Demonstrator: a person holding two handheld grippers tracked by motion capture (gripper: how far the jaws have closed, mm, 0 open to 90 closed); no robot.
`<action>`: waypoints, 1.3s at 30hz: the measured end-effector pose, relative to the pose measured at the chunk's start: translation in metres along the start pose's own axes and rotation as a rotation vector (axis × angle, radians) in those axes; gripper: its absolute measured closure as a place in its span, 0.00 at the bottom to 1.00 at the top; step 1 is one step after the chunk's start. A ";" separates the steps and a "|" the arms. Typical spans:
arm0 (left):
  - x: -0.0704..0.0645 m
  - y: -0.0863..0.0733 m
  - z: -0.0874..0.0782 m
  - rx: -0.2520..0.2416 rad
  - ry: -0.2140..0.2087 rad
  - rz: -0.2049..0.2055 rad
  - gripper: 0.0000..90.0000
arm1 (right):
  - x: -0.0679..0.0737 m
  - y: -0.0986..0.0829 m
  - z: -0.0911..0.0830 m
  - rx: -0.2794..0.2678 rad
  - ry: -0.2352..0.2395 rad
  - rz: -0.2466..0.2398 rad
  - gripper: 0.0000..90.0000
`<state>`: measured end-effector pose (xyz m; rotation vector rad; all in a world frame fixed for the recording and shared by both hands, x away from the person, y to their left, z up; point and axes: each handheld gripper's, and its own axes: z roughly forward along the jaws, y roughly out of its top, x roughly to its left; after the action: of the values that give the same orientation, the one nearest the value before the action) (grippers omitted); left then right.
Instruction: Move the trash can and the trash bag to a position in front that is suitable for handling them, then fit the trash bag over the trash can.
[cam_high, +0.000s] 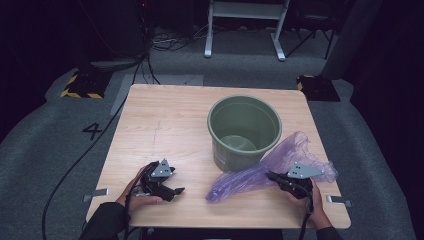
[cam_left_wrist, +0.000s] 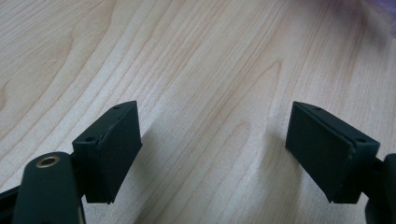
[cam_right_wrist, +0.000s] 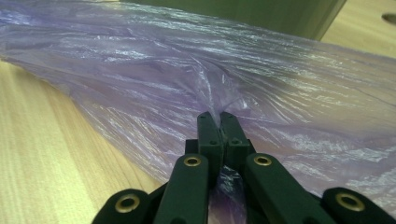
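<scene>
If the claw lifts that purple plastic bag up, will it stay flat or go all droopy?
Probably droopy: the thin, see-through purple plastic bag lies crumpled and creased on the wooden table, so it looks floppy. It seems very light, too. The right claw is pinching a fold shut, and the shiny film might slip.

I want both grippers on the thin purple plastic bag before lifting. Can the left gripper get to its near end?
Probably yes. The left gripper is open over bare wooden table, with nothing between it and the purple plastic bag, which the right gripper pinches.
</scene>
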<state>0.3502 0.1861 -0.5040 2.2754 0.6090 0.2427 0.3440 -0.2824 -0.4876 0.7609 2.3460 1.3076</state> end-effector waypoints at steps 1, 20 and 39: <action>0.000 0.000 0.000 0.000 0.000 0.000 0.20 | 0.000 0.001 -0.001 -0.007 0.002 0.000 1.00; 0.000 0.000 0.000 0.001 0.001 0.000 0.20 | 0.003 0.013 -0.018 -0.157 -0.001 -0.061 1.00; 0.000 0.000 0.000 -0.001 0.004 -0.001 0.20 | 0.008 0.035 -0.056 -0.347 -0.008 -0.083 1.00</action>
<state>0.3505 0.1862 -0.5040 2.2737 0.6118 0.2469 0.3179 -0.3003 -0.4297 0.5520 2.0399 1.6101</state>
